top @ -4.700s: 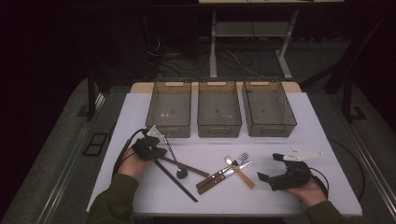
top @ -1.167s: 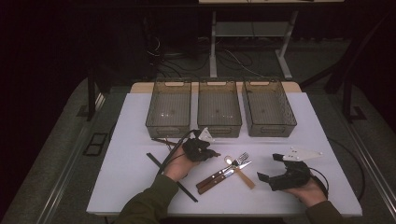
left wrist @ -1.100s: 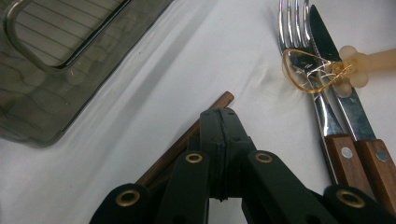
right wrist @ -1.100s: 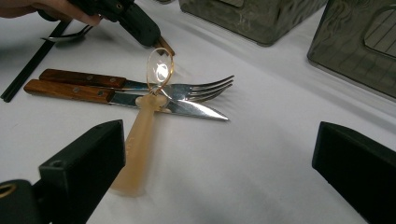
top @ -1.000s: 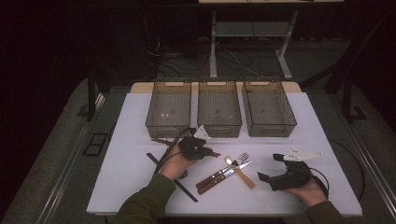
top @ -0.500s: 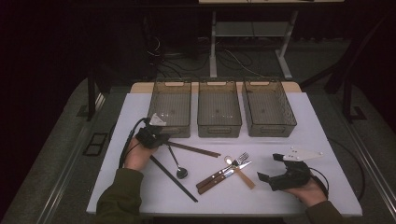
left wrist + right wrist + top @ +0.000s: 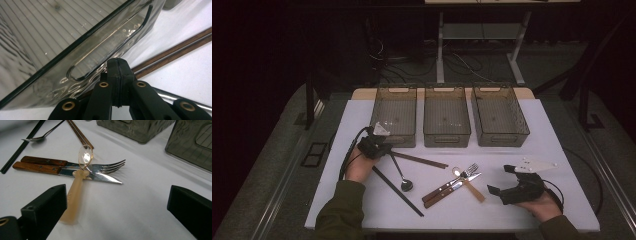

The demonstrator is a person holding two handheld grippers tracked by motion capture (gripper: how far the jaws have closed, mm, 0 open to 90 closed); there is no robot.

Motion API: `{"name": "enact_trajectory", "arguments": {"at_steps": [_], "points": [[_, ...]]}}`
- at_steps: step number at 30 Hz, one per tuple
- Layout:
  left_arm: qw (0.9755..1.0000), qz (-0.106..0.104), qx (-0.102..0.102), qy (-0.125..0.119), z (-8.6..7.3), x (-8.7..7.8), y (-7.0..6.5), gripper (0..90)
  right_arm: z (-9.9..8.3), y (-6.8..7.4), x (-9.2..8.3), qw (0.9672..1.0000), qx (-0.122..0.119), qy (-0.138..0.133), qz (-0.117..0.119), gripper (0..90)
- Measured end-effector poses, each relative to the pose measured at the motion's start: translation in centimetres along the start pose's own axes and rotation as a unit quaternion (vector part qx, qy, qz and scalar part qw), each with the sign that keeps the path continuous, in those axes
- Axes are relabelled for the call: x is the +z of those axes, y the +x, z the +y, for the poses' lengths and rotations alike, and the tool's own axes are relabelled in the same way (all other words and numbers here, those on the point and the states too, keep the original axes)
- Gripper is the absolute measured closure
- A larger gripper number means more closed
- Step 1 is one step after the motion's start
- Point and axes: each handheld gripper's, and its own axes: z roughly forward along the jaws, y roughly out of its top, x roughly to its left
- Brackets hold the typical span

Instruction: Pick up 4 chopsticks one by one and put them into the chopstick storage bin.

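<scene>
My left gripper rests on the white table against the front wall of the left bin. Its jaws are shut, and in the left gripper view I see nothing between the tips. A metal spoon lies just right of it, its handle running under the gripper body. A pair of brown chopsticks lies beside that. My right gripper rests open at the near right, facing a clear plastic spoon, a fork and a knife.
Three smoky plastic bins stand in a row at the back; the middle bin and right bin look empty. Black chopsticks lie diagonally near the front left. Dark floor, cables and table legs lie beyond the far edge.
Over the last second my left gripper moved left from beside the cutlery in the table's middle to the front of the left bin. The right gripper has not moved.
</scene>
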Motion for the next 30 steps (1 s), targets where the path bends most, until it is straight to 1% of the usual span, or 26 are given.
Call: {"name": "enact_trajectory", "arguments": {"at_steps": [3, 6, 8, 9, 11, 12, 13, 14, 18, 22, 25, 27, 30], "points": [[1.0000, -0.001, 0.001, -0.003, 0.0, 0.2, -0.1, 89.5, 0.0, 0.0, 0.0, 1.0000, 0.001, 0.000, -0.001, 2.3], [0.9999, -0.004, 0.010, -0.004, 0.1, 0.4, -0.2, 89.6, 0.0, 0.0, 0.1, 1.0000, -0.001, 0.000, 0.000, 2.3], [0.9999, -0.007, 0.011, -0.009, 0.2, 0.5, -0.5, 89.6, 0.0, 0.0, 0.1, 1.0000, -0.001, 0.000, 0.000, 2.3], [0.9998, -0.007, 0.015, -0.005, 0.3, 0.6, -0.6, 89.6, 0.0, 0.0, 0.0, 1.0000, 0.000, 0.000, 0.000, 2.3], [0.9998, -0.008, 0.017, -0.008, 0.4, 0.8, -0.8, 89.6, 0.0, 0.0, 0.0, 1.0000, 0.001, 0.001, 0.000, 2.3], [0.9997, -0.008, 0.022, -0.004, 0.4, 0.8, -0.8, 89.6, 0.0, 0.0, 0.0, 1.0000, 0.001, 0.001, 0.000, 2.3], [0.9997, -0.008, 0.023, -0.007, 0.4, 1.0, -0.9, 89.5, 0.0, 0.0, 0.0, 1.0000, 0.001, 0.001, 0.000, 2.3], [0.9996, -0.009, 0.027, -0.004, 0.5, 1.1, -1.0, 89.6, 0.0, 0.0, 0.0, 1.0000, 0.001, 0.001, 0.000, 2.3], [0.9994, -0.006, 0.033, 0.002, 0.6, 1.4, -1.2, 89.5, 0.0, 0.0, 0.1, 1.0000, 0.000, 0.000, 0.000, 2.3], [0.9995, -0.001, 0.031, 0.007, 0.4, 1.6, -1.1, 89.6, 0.0, 0.0, 0.1, 1.0000, -0.001, 0.000, 0.000, 2.3], [0.9996, 0.001, 0.026, 0.011, 0.1, 1.3, -0.7, 89.6, 0.0, 0.0, 0.0, 1.0000, 0.001, 0.001, 0.000, 2.3], [0.9998, -0.001, 0.019, 0.011, 0.0, 0.9, -0.5, 89.5, 0.0, 0.0, 0.0, 1.0000, 0.003, 0.000, 0.000, 2.3], [0.9998, 0.000, 0.014, 0.013, -0.4, 0.6, -0.2, 89.5, 0.0, 0.0, 0.0, 1.0000, 0.002, 0.000, 0.000, 2.3]]}}
